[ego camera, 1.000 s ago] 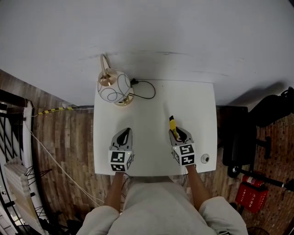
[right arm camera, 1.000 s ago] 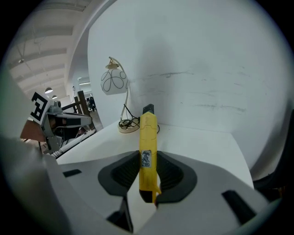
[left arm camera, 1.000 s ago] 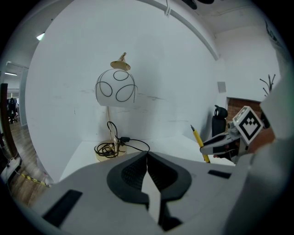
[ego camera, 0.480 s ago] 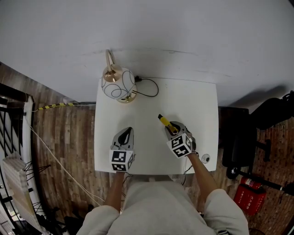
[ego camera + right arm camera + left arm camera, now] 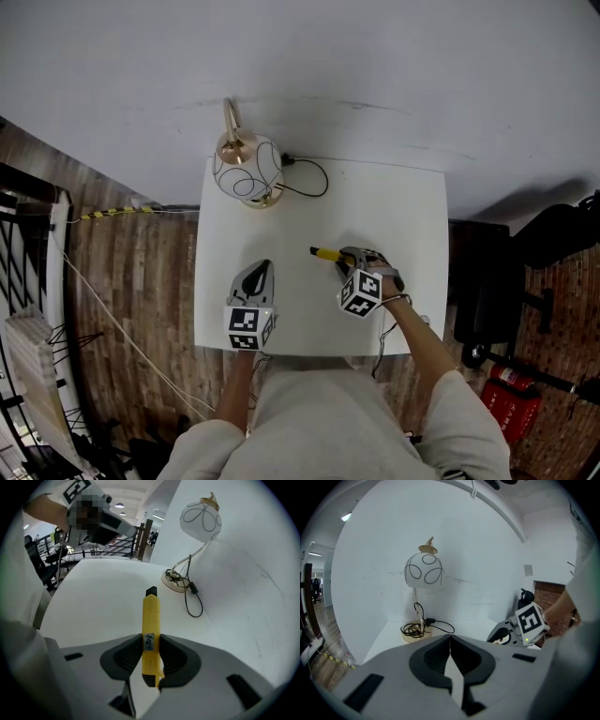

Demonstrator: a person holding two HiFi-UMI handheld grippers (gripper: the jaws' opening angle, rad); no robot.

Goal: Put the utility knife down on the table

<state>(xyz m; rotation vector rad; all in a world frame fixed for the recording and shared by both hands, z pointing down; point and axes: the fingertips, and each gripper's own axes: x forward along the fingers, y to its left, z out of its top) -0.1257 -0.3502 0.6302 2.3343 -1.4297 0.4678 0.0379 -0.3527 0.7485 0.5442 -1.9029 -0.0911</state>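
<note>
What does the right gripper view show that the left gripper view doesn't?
Only the right gripper view: the yellow plastic utility knife, black tip pointing forward, clamped between the jaws of the right gripper. Only the left gripper view: the left gripper seen head-on, its jaws together with nothing between them. Both: the white globe lamp with black loop lines, its black cord and the white table. Each view also catches the other gripper from outside.
</note>
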